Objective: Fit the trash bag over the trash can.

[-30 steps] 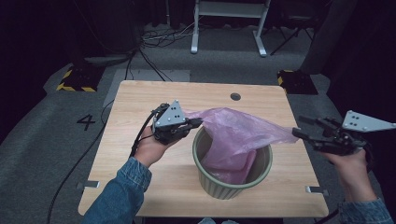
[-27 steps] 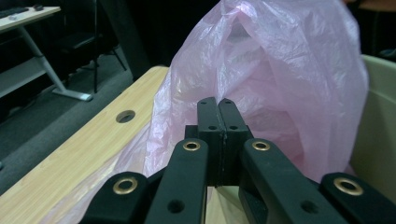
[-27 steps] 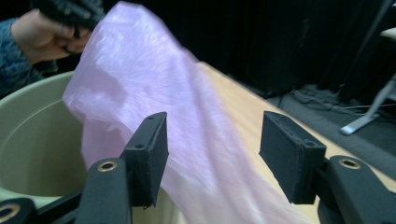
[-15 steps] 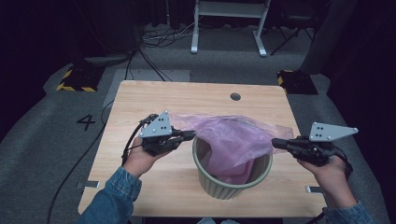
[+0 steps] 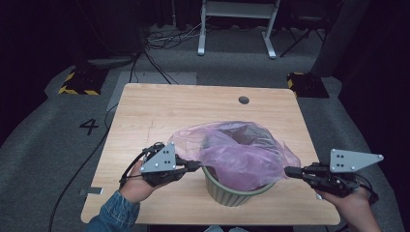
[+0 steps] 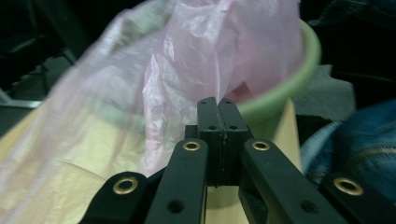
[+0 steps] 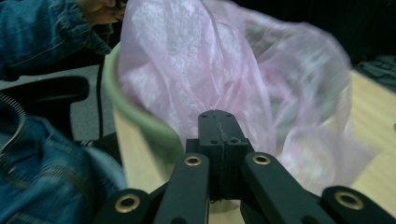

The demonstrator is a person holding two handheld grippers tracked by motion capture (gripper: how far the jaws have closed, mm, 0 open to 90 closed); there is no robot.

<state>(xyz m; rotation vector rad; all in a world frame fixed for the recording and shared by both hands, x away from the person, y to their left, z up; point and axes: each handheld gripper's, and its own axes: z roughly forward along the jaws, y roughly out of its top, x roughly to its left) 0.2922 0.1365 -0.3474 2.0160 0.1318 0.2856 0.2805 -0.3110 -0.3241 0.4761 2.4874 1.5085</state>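
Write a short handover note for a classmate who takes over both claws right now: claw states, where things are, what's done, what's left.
Left claw: shut on the pink bag's left edge.
Right claw: shut on its right edge.
Green bin stands upright on the wooden table, near its front edge.
Done: bag sits in the bin, mouth spread wide.
Left: probably pull the edges down over the rim, then release.

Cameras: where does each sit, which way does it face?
High view: above the person's side, looking forward and down on the table; both forearms show.
Left gripper view: on the left claw, facing the pink bag and green bin.
Right gripper view: on the right claw, facing the bag; denim sleeve shows.
Shared: bag, bin.
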